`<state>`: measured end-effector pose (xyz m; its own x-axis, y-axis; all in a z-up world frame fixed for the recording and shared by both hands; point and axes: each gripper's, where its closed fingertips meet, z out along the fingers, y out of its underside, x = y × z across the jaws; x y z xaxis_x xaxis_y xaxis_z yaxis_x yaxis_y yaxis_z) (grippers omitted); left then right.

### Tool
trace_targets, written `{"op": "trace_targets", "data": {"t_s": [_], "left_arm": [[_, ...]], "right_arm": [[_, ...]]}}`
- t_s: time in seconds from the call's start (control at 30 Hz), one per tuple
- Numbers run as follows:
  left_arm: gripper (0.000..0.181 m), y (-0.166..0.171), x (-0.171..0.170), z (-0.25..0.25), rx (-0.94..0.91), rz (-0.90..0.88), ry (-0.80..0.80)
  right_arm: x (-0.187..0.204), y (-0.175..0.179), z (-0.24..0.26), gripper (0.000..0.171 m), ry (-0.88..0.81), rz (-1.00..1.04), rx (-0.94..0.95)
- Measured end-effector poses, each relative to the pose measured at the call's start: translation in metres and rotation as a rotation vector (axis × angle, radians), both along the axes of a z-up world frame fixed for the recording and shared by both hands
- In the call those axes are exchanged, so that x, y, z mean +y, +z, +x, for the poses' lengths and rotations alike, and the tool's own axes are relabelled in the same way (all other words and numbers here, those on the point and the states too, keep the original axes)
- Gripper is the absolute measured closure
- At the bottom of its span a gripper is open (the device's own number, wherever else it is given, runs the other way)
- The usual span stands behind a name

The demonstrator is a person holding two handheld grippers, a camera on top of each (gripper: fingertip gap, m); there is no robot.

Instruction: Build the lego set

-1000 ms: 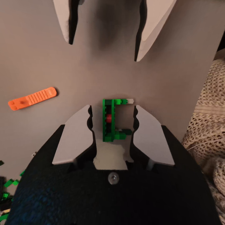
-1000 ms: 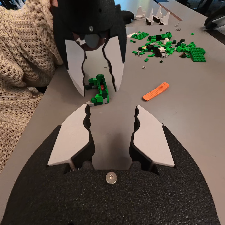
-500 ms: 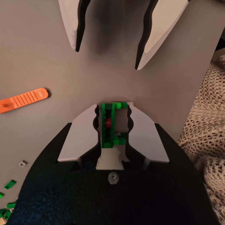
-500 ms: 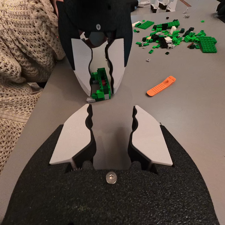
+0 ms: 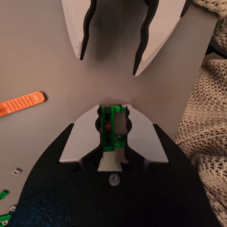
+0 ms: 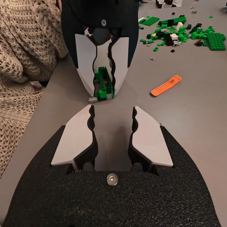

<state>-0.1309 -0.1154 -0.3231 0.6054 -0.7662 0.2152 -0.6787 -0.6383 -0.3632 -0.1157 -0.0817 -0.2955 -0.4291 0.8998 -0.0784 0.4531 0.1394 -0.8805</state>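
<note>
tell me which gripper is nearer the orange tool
Neither by a clear margin. The left gripper, closed around the green build, and the open right gripper both sit apart from the orange tool, which neither touches.

Orange separator [image 5: 20,104] cut off by left edge; loose bricks [image 5: 4,195] blurred.

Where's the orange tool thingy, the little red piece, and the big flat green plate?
orange tool [image 6: 166,85], right wrist view, on its ribbed middle.
red piece [image 5: 108,125], left wrist view, on its top face.
flat green plate [image 6: 216,41], right wrist view, on its studded top.
</note>
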Motion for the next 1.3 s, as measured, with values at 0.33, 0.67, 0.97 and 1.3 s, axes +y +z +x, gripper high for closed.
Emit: {"op": "trace_targets", "data": {"t_s": [0.33, 0.67, 0.97, 1.3], "left_arm": [[0.144, 0.0, -0.003, 0.003, -0.02, -0.021, -0.009], [0.136, 0.02, -0.01, -0.009, -0.066, 0.115, -0.008], [0.128, 0.024, -0.02, -0.018, -0.06, 0.344, 0.061], [0.125, 0.01, -0.017, -0.015, -0.03, 0.318, 0.025]], "right_arm": [[-0.002, -0.001, 0.001, 0.114, 0.003, -0.005, -0.009], [-0.016, -0.003, -0.002, 0.115, 0.036, 0.007, -0.011], [-0.043, -0.012, -0.018, 0.102, 0.03, 0.123, -0.018], [-0.044, -0.021, -0.026, 0.105, 0.0, 0.21, -0.04]]}}
